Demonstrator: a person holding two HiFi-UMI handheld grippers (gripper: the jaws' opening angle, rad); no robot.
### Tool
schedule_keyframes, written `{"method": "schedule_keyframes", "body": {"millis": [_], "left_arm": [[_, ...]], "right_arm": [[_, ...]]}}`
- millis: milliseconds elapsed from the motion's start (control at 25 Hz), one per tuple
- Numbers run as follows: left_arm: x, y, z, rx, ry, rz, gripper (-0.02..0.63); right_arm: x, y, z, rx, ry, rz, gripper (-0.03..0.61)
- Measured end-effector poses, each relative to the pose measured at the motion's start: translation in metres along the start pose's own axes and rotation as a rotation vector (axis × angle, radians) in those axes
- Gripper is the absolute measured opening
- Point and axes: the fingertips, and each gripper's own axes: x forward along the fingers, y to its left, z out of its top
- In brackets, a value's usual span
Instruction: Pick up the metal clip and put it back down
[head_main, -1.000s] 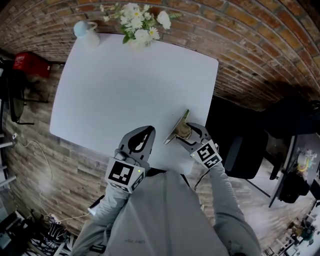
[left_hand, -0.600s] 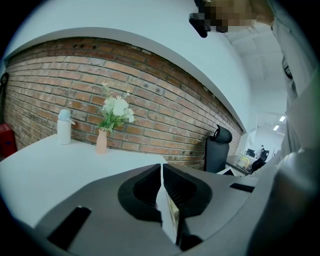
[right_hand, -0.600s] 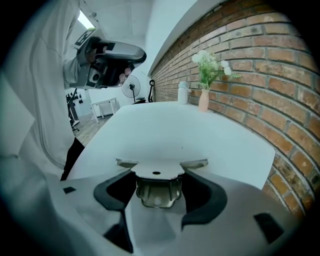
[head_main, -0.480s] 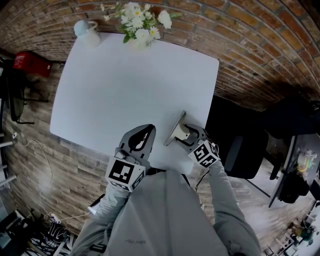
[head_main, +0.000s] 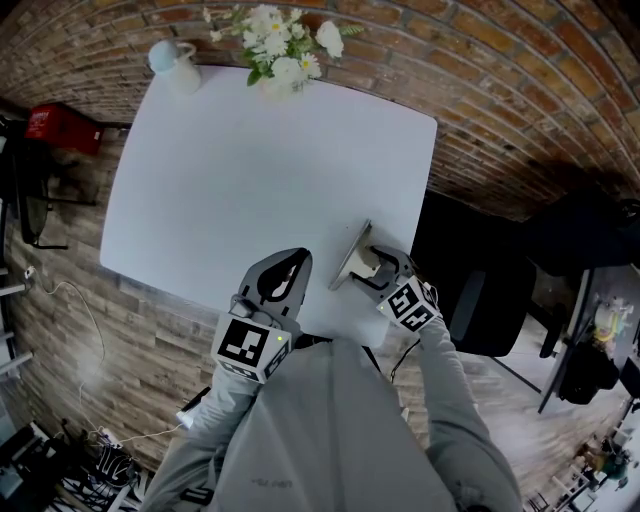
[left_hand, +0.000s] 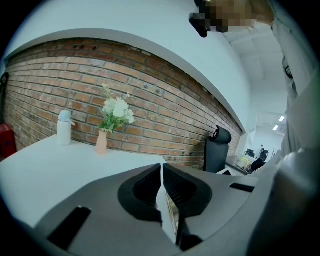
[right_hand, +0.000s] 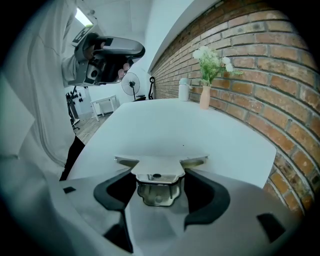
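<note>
The right hand-held gripper (right_hand: 159, 176) has its dark jaws pinching the flat silver metal clip (right_hand: 156, 172) by its sprung back, and the clip's wide plate sticks out past the fingertips. From the head view the clip sits tilted on edge over the white tabletop (head_main: 250, 170), close to its near edge on the right side. Whether it touches the tabletop cannot be told. The left hand-held gripper (left_hand: 161, 172) has its jaws pressed together with nothing between them, over the same near edge, just left of the clip. A vase of white flowers (head_main: 278, 52) and a pale bottle (head_main: 170, 58) stand along the tabletop's far edge.
</note>
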Motion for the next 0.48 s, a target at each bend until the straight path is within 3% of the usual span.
{"method": "schedule_keyframes", "body": {"millis": [480], "left_arm": [[-0.003, 0.000, 0.008, 0.018, -0.020, -0.006, 0.035]], "right_arm": [[-0.016, 0.002, 0.017, 0.057, -0.100, -0.020, 0.299]]}}
